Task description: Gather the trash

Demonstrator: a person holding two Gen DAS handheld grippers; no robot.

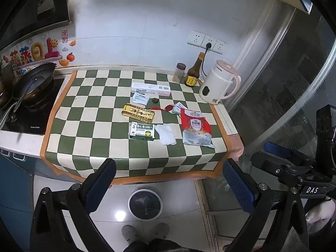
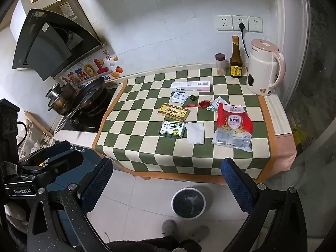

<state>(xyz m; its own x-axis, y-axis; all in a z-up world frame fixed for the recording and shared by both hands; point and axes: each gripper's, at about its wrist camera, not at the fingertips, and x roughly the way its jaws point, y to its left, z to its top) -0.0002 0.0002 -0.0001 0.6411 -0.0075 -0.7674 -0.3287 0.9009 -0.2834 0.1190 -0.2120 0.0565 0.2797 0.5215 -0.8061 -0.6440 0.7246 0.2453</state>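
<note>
Left wrist view shows the left gripper (image 1: 169, 178) with its jaws spread wide and nothing between them, held off the front edge of the checkered cloth (image 1: 100, 113), above the floor. Right wrist view shows the right gripper (image 2: 167, 178) likewise spread and empty, also short of the cloth's front edge. Below both, on the tiled floor, stands a round trash bin (image 2: 188, 202) with a dark liner.

On the cloth the litter lies in a loose group. Nearest the front are a green and white medicine box (image 1: 142, 131), a white tissue (image 1: 167, 134) just beside it on the right, and a red and clear sugar bag (image 1: 196, 128) further right. Behind them sits a yellow box (image 1: 138, 113), then a small white packet (image 1: 141, 99), a long white Doctor box (image 1: 150, 89), a dark green scrap (image 1: 155, 101) and a crumpled red wrapper (image 1: 169, 107) beside a torn sachet (image 1: 178, 107).

At the back right stand a spice jar (image 2: 220, 64), a brown bottle (image 2: 236, 59) and a white kettle (image 2: 265, 67). A wok (image 1: 33, 82) rests on the stove to the left.
</note>
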